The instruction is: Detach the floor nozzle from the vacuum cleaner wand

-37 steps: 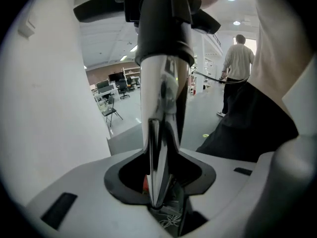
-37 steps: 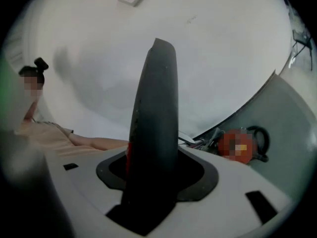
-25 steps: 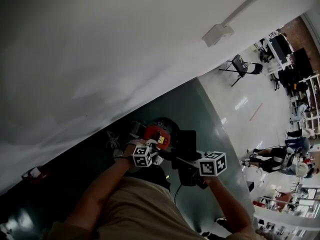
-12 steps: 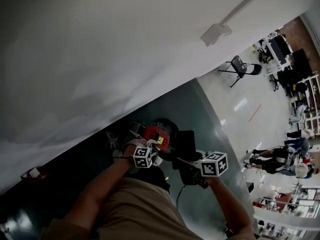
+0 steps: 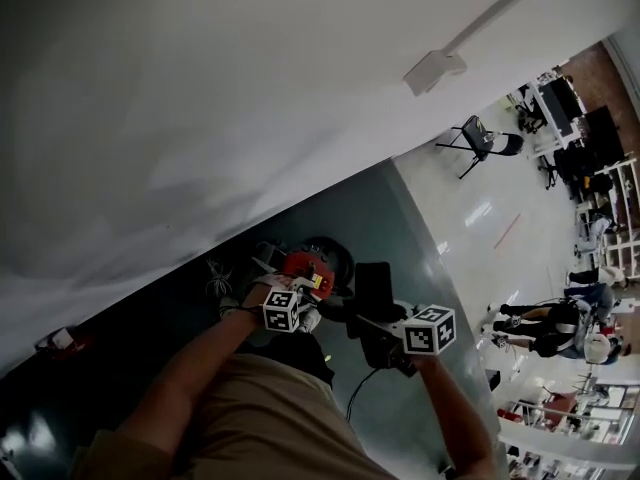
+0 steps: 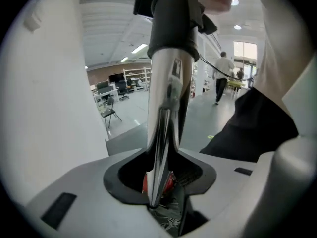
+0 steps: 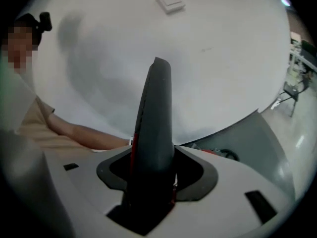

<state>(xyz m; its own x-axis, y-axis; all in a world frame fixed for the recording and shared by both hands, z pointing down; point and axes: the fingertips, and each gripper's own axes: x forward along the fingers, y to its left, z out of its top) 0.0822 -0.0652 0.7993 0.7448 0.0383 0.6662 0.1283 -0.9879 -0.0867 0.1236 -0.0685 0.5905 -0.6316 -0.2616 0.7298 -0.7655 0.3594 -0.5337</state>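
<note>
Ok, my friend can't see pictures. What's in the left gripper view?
The left gripper is clamped on a shiny metal wand that runs up to a black collar. Behind it are a white wall, a folding chair and a person in a big bright room.

A: Floor [image 5: 412, 230]: a dark grey-green strip along the white wall [image 5: 200, 88], pale and glossy farther out.

B: What's on it?

A: Red-and-black vacuum cleaner [image 5: 308, 264] on the dark strip, near the wall. Folding chair [image 5: 486, 134] well apart, on the pale part.
</note>
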